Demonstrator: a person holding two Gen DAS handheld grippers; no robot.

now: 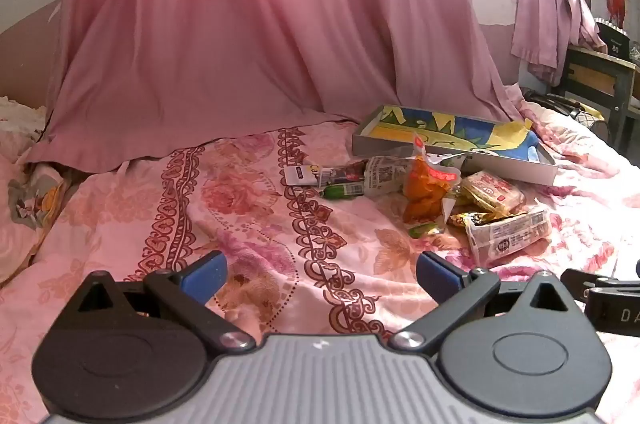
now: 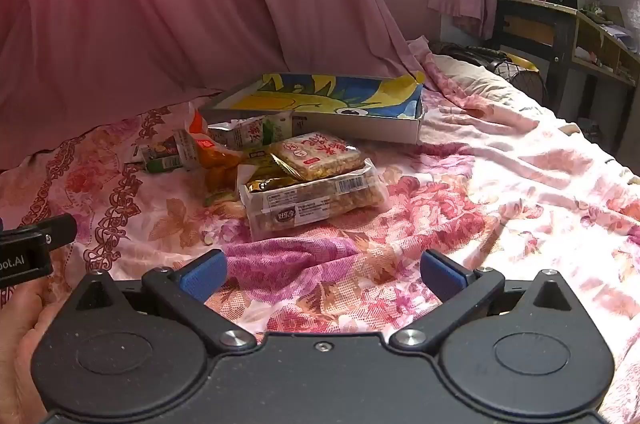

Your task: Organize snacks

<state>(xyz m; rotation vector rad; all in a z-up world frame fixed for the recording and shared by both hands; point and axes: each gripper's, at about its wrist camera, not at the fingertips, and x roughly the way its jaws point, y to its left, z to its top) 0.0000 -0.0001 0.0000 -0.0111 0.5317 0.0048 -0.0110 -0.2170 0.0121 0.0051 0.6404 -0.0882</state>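
Observation:
A pile of snack packets lies on the floral bedspread in front of a shallow box (image 1: 472, 166) (image 2: 360, 124) lined with blue and yellow paper. The pile holds an orange pouch (image 1: 424, 192) (image 2: 218, 160), a clear packet of rice crackers (image 1: 508, 232) (image 2: 312, 202), a red-printed cracker pack (image 1: 492, 192) (image 2: 316, 154) and a small green packet (image 1: 342, 190) (image 2: 162, 164). My left gripper (image 1: 322, 278) is open and empty, short of the pile and left of it. My right gripper (image 2: 323, 276) is open and empty, just before the clear packet.
A pink curtain (image 1: 240, 24) hangs behind the bed. A wooden desk (image 2: 560, 32) stands at the far right beyond the bed's end. The other gripper's body shows at the right edge of the left view (image 1: 608, 300) and the left edge of the right view (image 2: 28, 248).

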